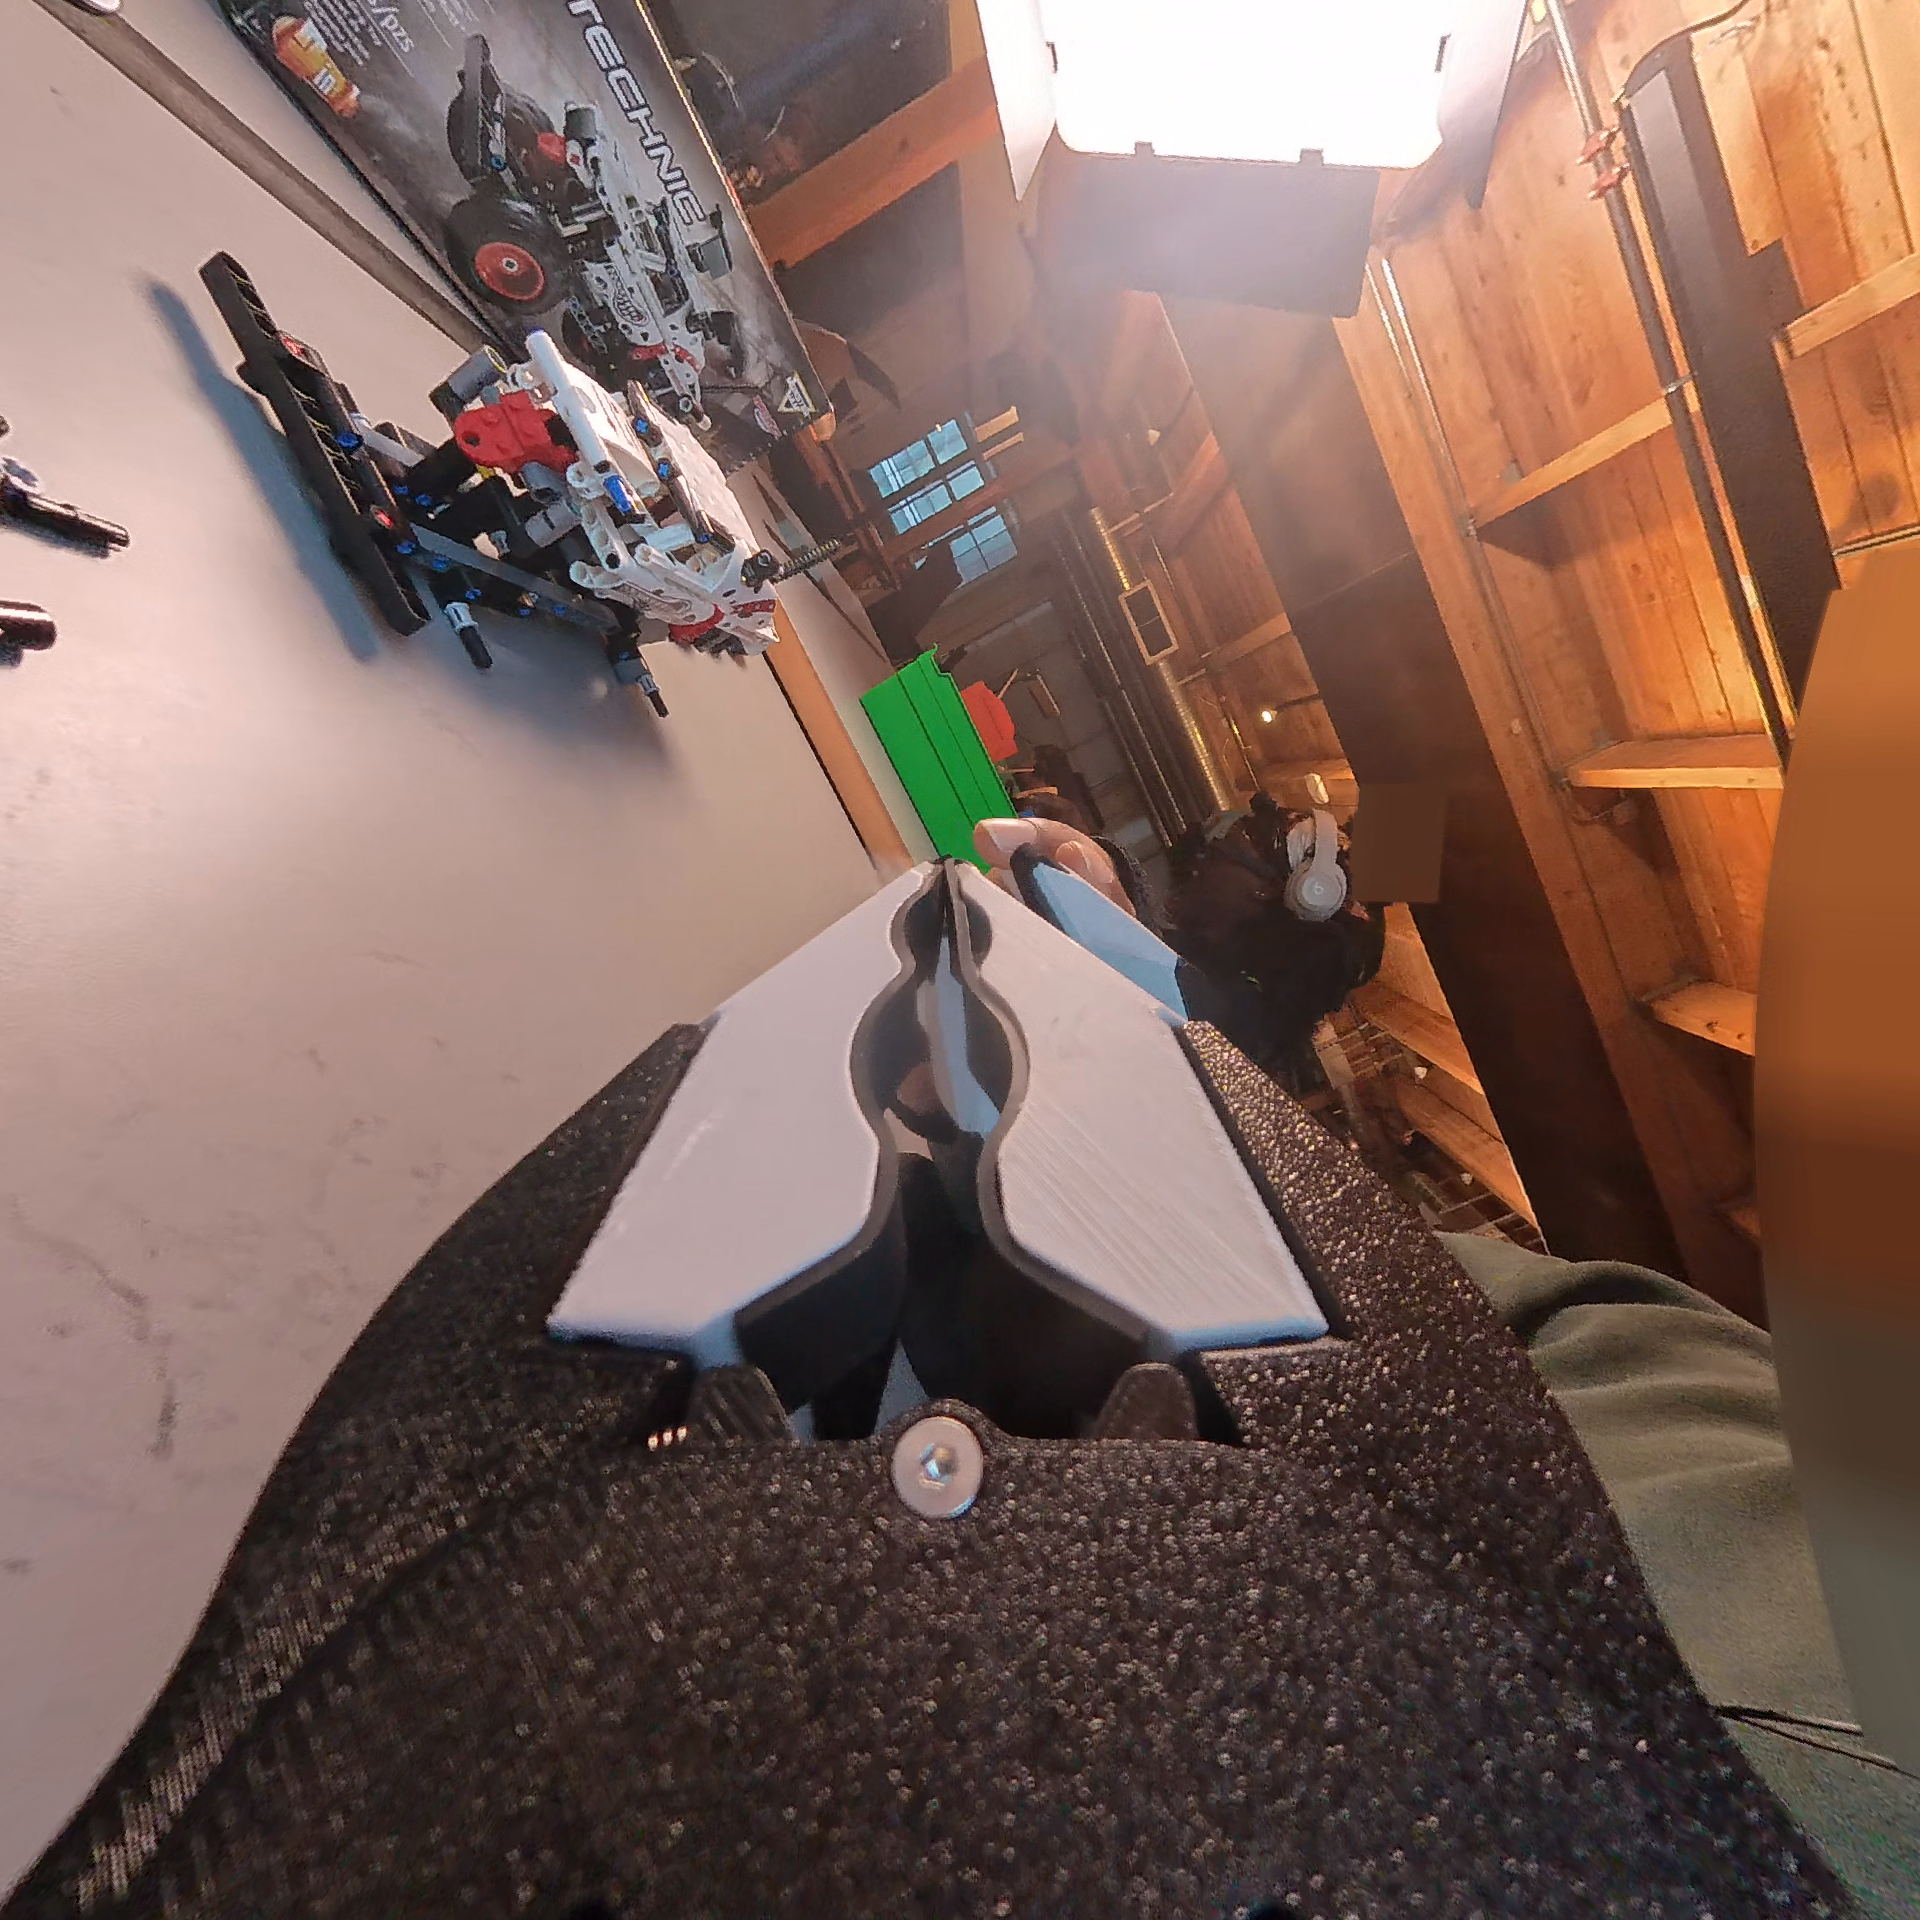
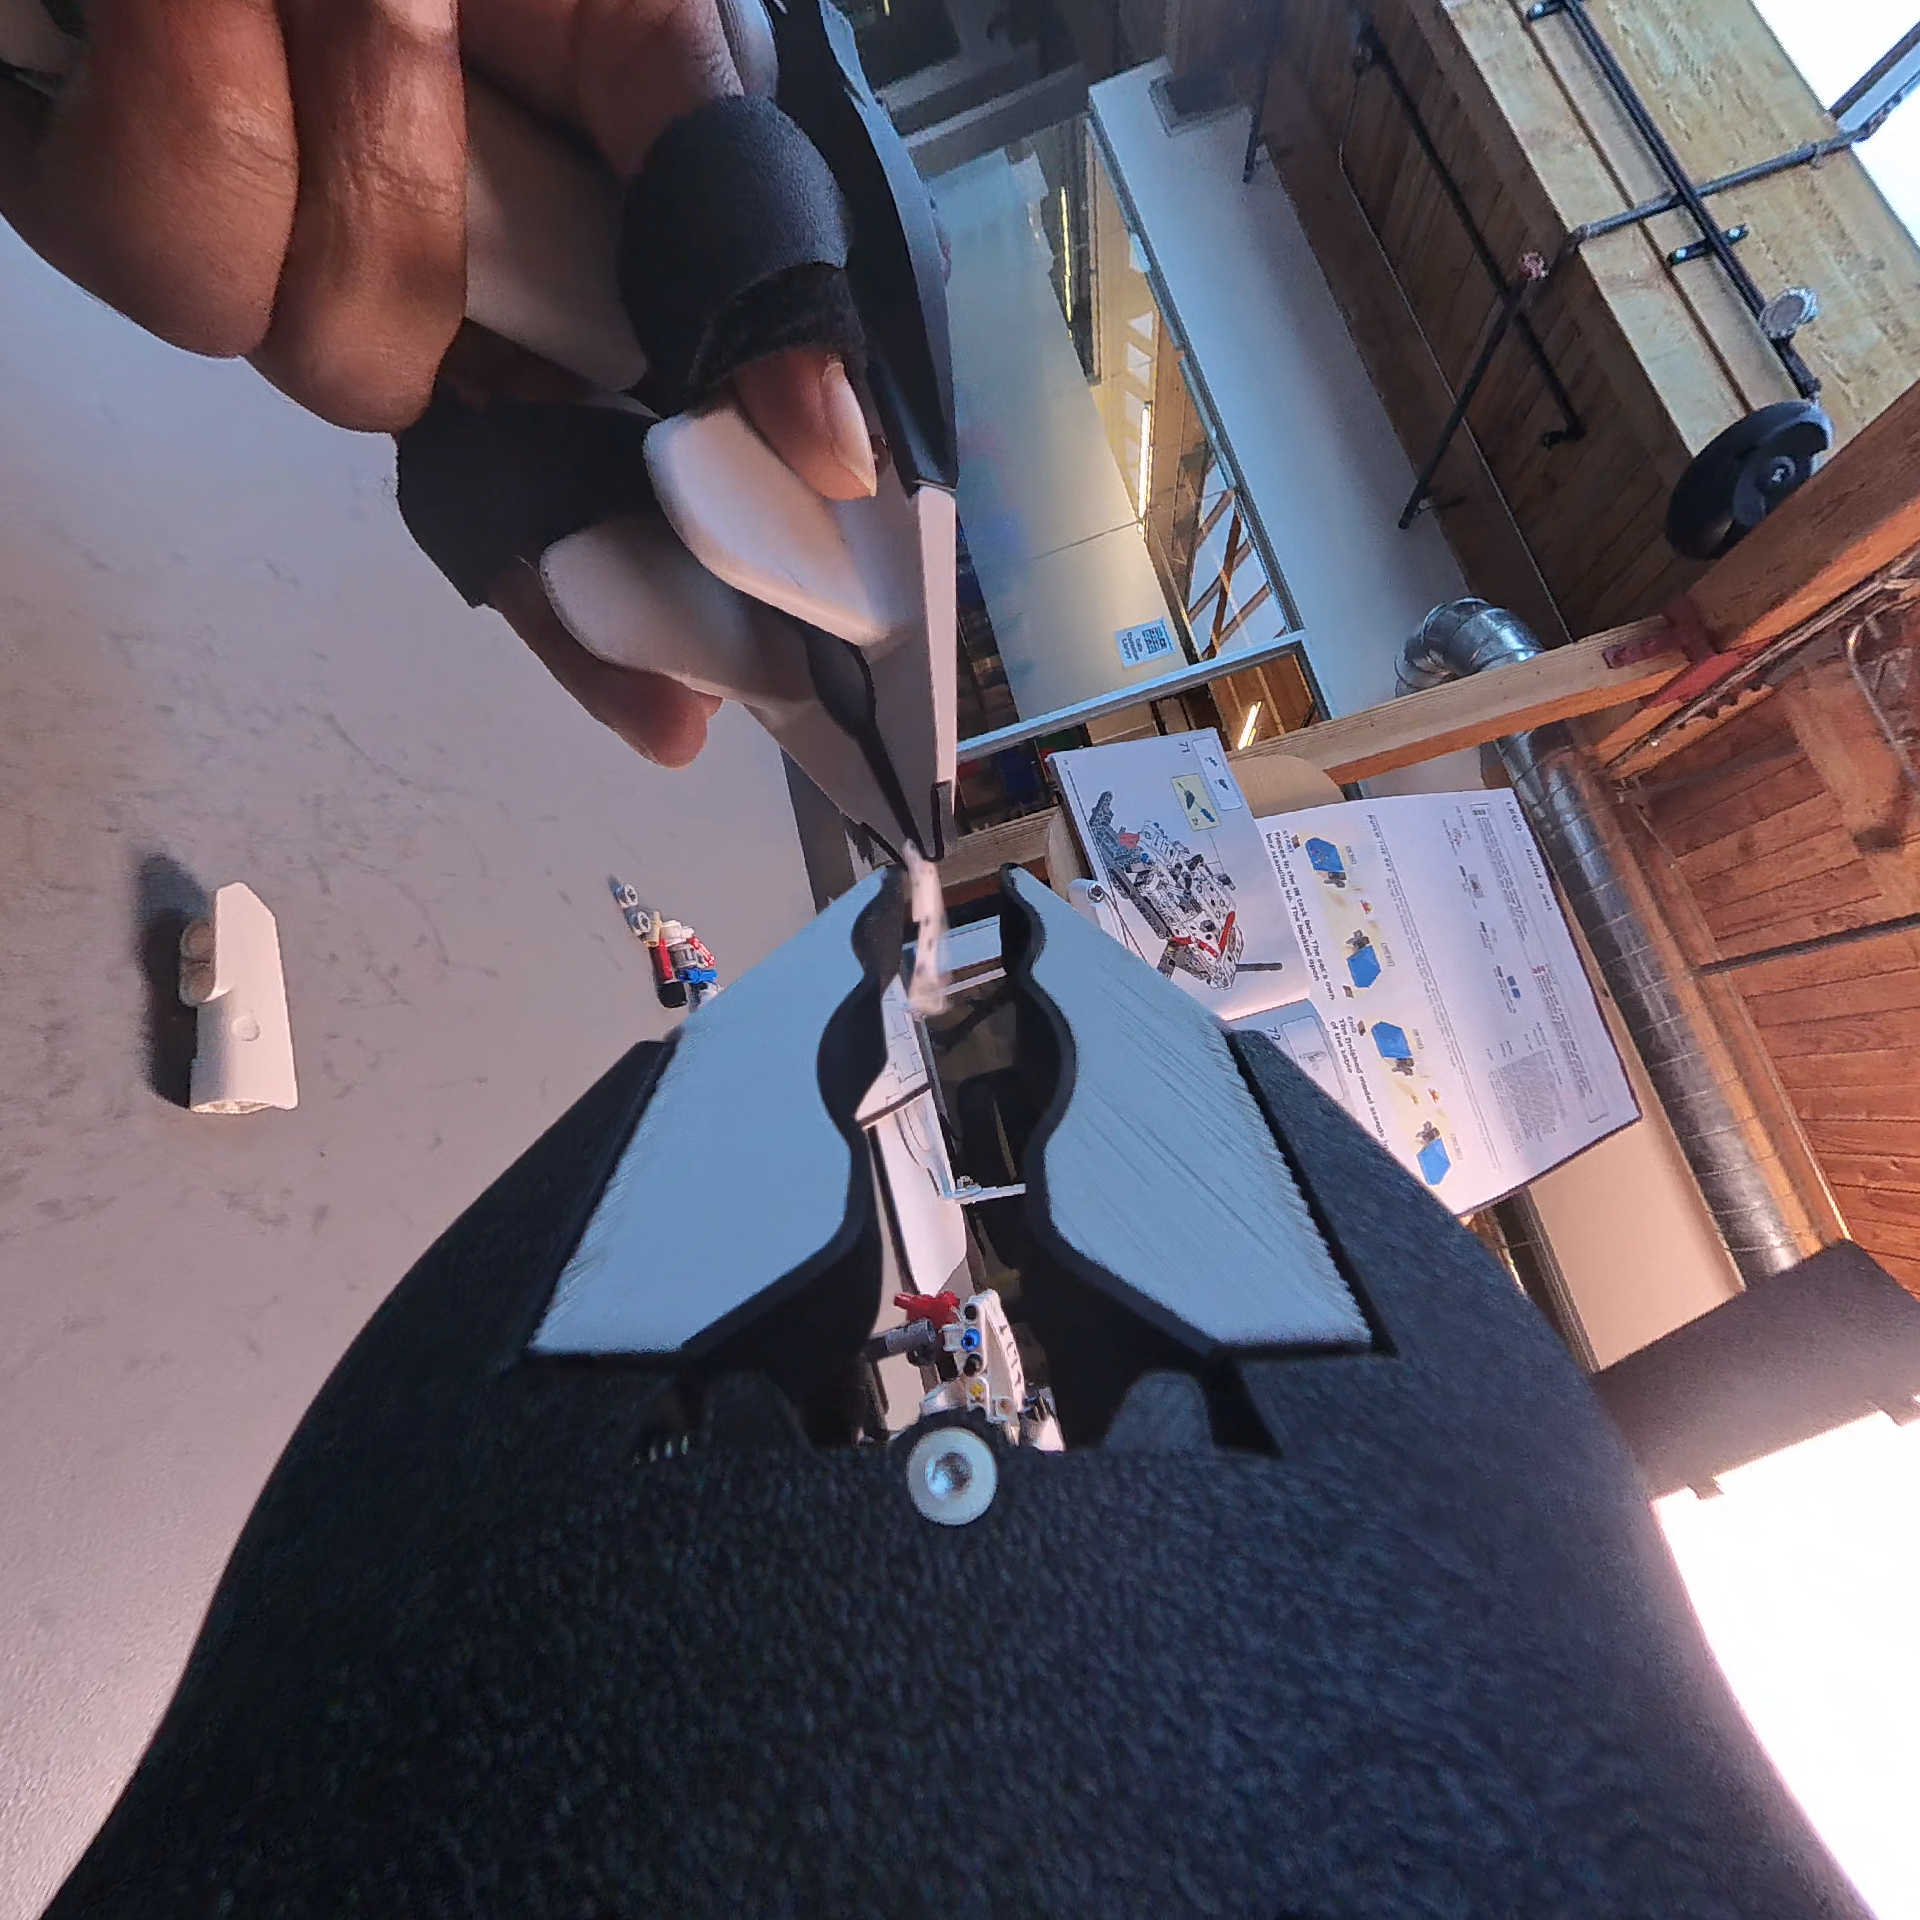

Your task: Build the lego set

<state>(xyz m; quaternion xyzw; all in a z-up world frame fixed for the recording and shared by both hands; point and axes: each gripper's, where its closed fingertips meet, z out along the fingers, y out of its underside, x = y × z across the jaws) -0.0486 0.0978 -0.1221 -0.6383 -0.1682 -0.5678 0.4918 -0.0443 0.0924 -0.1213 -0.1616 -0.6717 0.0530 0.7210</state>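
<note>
The left gripper [image 2: 920, 847] was pinched closed on a small clear sticker [image 2: 923, 935], dangling between the open, empty jaws of the right gripper [image 2: 945, 894]; the step seemed to be a sticker handover or placement, calling for a careful pinch. The part-built lego model [image 1: 582, 509] stood on the pale grey worktop [image 1: 312, 935], well apart; a white panel [image 2: 241, 1003] lay nearby, the instruction booklet [image 2: 1351, 987] beyond; timber walls behind.

Workshop, timber walls [image 1: 1538, 436], metal ducting [image 2: 1621, 935]
</note>
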